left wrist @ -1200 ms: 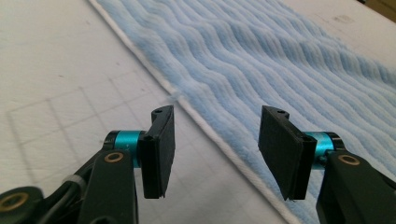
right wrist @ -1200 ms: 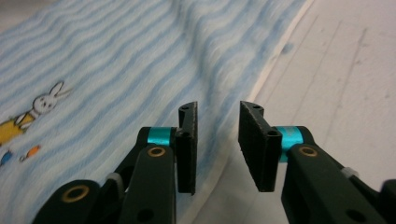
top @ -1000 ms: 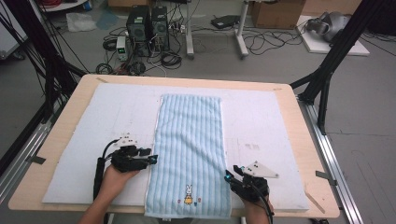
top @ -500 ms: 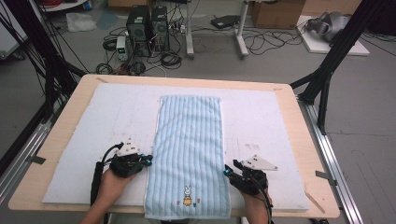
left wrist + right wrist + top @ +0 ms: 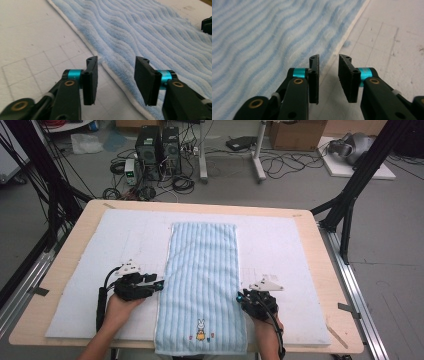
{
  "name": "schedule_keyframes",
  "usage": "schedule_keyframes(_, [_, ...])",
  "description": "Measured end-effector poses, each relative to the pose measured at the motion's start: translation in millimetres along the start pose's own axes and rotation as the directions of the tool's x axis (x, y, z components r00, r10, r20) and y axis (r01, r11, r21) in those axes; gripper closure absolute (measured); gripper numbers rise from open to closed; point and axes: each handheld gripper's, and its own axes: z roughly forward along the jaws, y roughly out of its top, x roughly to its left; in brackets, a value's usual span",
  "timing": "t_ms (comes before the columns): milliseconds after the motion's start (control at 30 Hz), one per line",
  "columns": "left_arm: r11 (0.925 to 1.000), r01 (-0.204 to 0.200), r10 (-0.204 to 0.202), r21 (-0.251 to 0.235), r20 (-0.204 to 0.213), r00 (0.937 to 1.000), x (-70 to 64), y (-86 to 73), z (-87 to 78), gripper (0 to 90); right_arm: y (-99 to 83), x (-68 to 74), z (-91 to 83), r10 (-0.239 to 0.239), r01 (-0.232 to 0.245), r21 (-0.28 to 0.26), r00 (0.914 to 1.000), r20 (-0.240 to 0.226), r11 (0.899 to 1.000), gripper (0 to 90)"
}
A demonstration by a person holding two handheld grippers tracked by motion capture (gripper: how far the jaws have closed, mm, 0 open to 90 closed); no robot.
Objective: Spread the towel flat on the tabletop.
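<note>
A light blue striped towel (image 5: 202,280) with a small rabbit picture lies lengthwise on the white mat (image 5: 300,270), its near end hanging over the table's front edge. My left gripper (image 5: 159,285) sits at the towel's left edge, jaws open and straddling the white hem (image 5: 117,75). My right gripper (image 5: 241,298) sits at the towel's right edge (image 5: 342,42), jaws open a smaller way with the hem between them. Nothing is held in either one. The towel (image 5: 150,32) looks flat and wavy-ribbed in both gripper views.
The wooden table (image 5: 80,220) carries the white gridded mat. Beyond the table, on the floor, stand computer towers (image 5: 155,147), cables and a cardboard box (image 5: 295,132). Black frame legs (image 5: 350,195) flank the table at right and left.
Both grippers have moved slightly inward toward the towel's side edges. The towel itself has not moved.
</note>
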Motion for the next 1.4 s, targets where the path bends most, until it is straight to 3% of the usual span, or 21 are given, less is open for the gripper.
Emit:
schedule_keyframes(133, [0.9974,-0.048,0.048,0.054,-0.003,0.9988,-6.4,1.9,6.9,67.1,1.1,3.6,0.2,-0.028,0.028,0.012,0.9996,-0.01,1.0,87.2])
schedule_keyframes(167, [0.9956,-0.063,0.064,0.068,-0.005,0.998,-7.6,2.2,8.1,70.1,1.5,4.8,-0.3,-0.034,0.034,0.019,0.9994,-0.008,0.999,88.0])
schedule_keyframes(200, [0.9945,-0.073,0.074,0.074,-0.009,0.9972,-9.7,2.1,9.5,78.8,1.3,4.2,-1.3,-0.037,0.037,0.02,0.9993,-0.011,0.999,88.7])
schedule_keyframes(267, [0.99,-0.109,0.112,0.089,-0.027,0.9934,-13.3,2.3,10.4,82.2,0.5,4.2,-2.6,-0.031,0.031,0.023,0.9994,-0.015,0.999,88.9])
schedule_keyframes(467, [0.9869,-0.127,0.129,0.099,-0.013,0.9915,-15.0,1.4,8.2,86.2,-5.8,4.6,-10.5,-0.033,0.034,0.025,0.9994,-0.012,0.999,89.2])
schedule_keyframes(567, [0.9895,-0.11,0.11,0.094,0.006,0.9939,-12.8,1.0,4.7,81.3,-6.2,5.7,-12.3,-0.037,0.038,0.029,0.9992,-0.015,0.999,88.9])
schedule_keyframes(633, [0.9947,-0.085,0.085,0.057,0.003,0.9964,-8.3,1.8,2.1,67.0,-5.7,5.1,-14.0,-0.051,0.051,0.012,0.9985,-0.019,0.999,83.7])
schedule_keyframes(733, [0.997,-0.072,0.072,-0.029,0.012,0.9973,1.7,7.4,-1.4,55.8,-1.8,-0.4,-16.4,-0.031,0.03,-0.049,0.9994,-0.016,0.998,73.4])
schedule_keyframes(767, [0.9946,-0.081,0.083,-0.065,0.022,0.9963,4.2,9.7,-2.6,52.9,3.6,-7.0,-14.4,-0.019,0.018,-0.082,0.9998,-0.004,0.996,66.4])
schedule_keyframes(833, [0.9817,-0.152,0.154,-0.114,0.005,0.9881,7.5,14.4,-4.1,52.8,6.9,-10.7,-11.9,-0.008,0.008,-0.087,1.0,-0.001,0.996,63.2])
schedule_keyframes(900, [0.956,-0.238,0.237,-0.171,-0.025,0.9711,11.1,17.3,-3.3,50.6,14.4,-19.5,-3.9,0.006,-0.006,-0.098,1.0,-0.003,0.995,62.8])
schedule_keyframes(933, [0.9472,-0.26,0.257,-0.187,-0.043,0.9655,12.8,19.1,-2.7,51.2,18.0,-23.7,0.7,0.003,-0.004,-0.107,1.0,-0.002,0.994,66.1])
schedule_keyframes(967, [0.9488,-0.251,0.246,-0.191,-0.048,0.968,15.2,21.7,-1.4,53.8,21.8,-26.9,5.9,-0.005,0.004,-0.103,1.0,-0.004,0.995,69.6])
schedule_keyframes(1067, [0.97,-0.172,0.165,-0.172,-0.055,0.9847,24.0,29.6,4.5,56.4,34.1,-30.0,22.8,-0.03,0.028,-0.059,0.9992,-0.027,0.998,78.7])
schedule_keyframes(1200, [0.9818,-0.127,0.119,-0.142,-0.061,0.991,30.5,35.6,16.0,63.5,46.4,-27.8,42.6,-0.051,0.05,-0.013,0.9972,-0.054,0.999,78.9])
schedule_keyframes(1233, [0.9908,-0.1,0.097,-0.091,-0.037,0.9946,32.7,37.5,23.7,65.3,48.4,-29.6,50.3,-0.04,0.041,0.022,0.9978,-0.053,0.999,79.2])
schedule_keyframes(1400, [0.9942,-0.093,0.092,-0.054,-0.026,0.9954,32.6,42.0,37.7,68.1,50.9,-31.5,50.9,-0.053,0.054,0.038,0.9982,-0.026,0.998,82.4])
